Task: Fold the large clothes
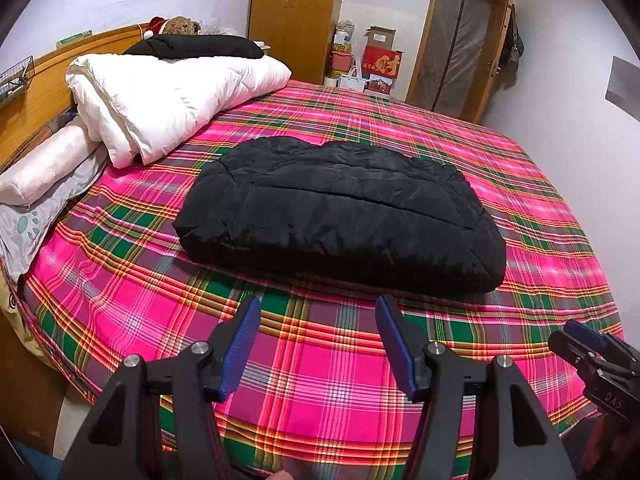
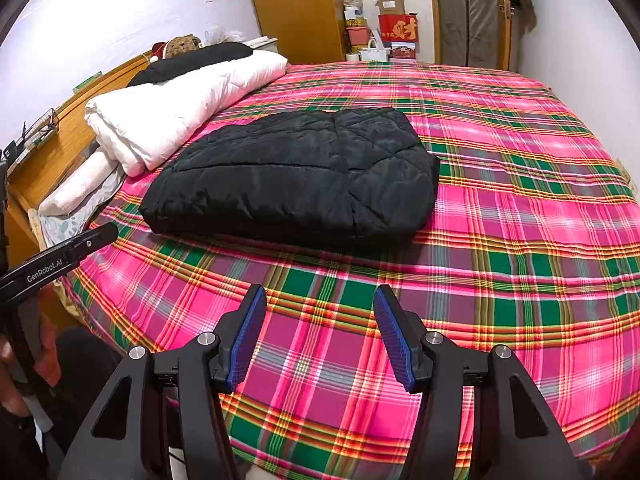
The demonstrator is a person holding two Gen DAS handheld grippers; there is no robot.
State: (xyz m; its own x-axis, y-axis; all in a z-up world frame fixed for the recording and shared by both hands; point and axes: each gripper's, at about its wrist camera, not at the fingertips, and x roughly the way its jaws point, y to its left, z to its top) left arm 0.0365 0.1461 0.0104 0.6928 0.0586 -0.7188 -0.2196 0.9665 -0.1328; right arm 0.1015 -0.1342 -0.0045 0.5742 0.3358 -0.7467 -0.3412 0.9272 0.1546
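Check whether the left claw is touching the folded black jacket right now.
Apart. In the left wrist view the left claw hangs open short of the folded black jacket, with a band of plaid bedsheet showing between its fingertips and the jacket's near edge.

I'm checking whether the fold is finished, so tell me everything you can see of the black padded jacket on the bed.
The black padded jacket is a puffy, quilted garment of slightly shiny fabric with stitched seams across its top. It lies folded into a thick, roughly rectangular bundle, layers stacked, edges rounded and a little wrinkled. No sleeves or hood hang loose. It rests flat on the pink plaid bedsheet, near the white duvet; whether they touch is unclear. Neither hand-held gripper touches it.
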